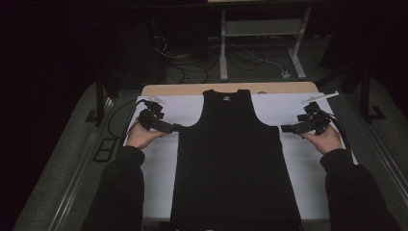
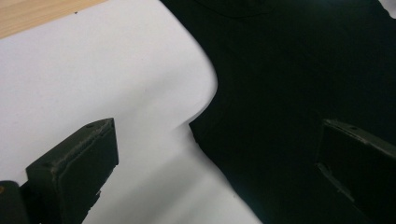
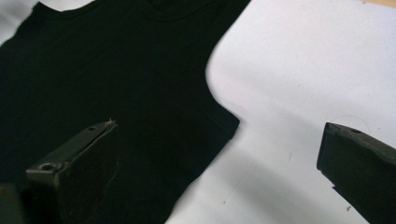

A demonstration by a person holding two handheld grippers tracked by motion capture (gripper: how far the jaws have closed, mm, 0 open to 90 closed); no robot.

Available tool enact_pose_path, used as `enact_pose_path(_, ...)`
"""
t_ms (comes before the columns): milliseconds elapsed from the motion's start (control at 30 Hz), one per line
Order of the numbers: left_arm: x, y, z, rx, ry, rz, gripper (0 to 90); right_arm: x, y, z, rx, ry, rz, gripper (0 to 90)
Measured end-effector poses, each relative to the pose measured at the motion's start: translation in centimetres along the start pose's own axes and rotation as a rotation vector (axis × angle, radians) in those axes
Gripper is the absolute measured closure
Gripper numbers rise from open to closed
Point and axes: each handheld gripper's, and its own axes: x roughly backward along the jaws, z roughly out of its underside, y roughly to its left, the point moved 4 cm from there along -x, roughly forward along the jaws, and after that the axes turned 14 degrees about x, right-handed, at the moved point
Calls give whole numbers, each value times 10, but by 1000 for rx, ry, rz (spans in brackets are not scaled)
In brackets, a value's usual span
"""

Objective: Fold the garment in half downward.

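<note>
A black sleeveless top (image 1: 233, 159) lies flat on the white sheet (image 1: 163, 163), neck toward the far edge. My left gripper (image 1: 174, 128) hovers at the top's left armpit corner (image 2: 190, 125), jaws wide apart, one over the sheet and one over the cloth. My right gripper (image 1: 285, 129) hangs at the right armpit corner (image 3: 236, 122), open the same way, straddling the cloth edge. The black fabric (image 2: 299, 84) reaches between the left jaws; in the right gripper view the fabric (image 3: 116, 74) lies under the left-hand jaw. Nothing is held.
The wooden table edge (image 1: 192, 89) shows beyond the sheet. Past it stand a grey frame leg (image 1: 223, 53) and loose cables (image 1: 183, 72) on the floor. A person's dark sleeves (image 1: 120, 192) come in from the bottom on both sides.
</note>
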Motion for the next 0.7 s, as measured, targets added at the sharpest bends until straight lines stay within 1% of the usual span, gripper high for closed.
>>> enact_pose_path(100,-4,0,0,5,1,2,0,-3,-1,0,-2,-4,0,0)
enact_pose_path(133,-6,1,1,3,6,2,0,-6,-2,1,-10,-3,-6,0)
enact_pose_path(200,-11,2,1,10,10,3,0,-10,-3,2,-12,6,-8,0)
enact_pose_path(267,-12,3,1,10,10,2,0,-11,-3,3,-13,8,-9,0)
enact_pose_path(333,-16,6,2,27,2,14,0,-16,-5,5,-22,16,-8,0)
enact_pose_path(367,-16,6,2,27,2,14,0,-16,-5,5,-22,16,-8,0)
enact_pose_path(400,-18,8,3,39,0,20,0,-19,-5,6,-35,14,-12,0)
enact_pose_path(433,-20,9,3,44,0,21,0,-21,-6,7,-36,15,-12,0)
enact_pose_path(500,-21,9,3,43,3,19,0,-23,-5,7,-35,19,-12,0)
enact_pose_path(533,-24,10,4,41,12,19,0,-27,-5,8,-33,27,-14,0)
enact_pose_path(633,-26,11,5,38,25,19,0,-30,-5,8,-39,35,-16,0)
enact_pose_path(700,-29,13,6,52,33,22,0,-36,-7,10,-48,46,-13,9)
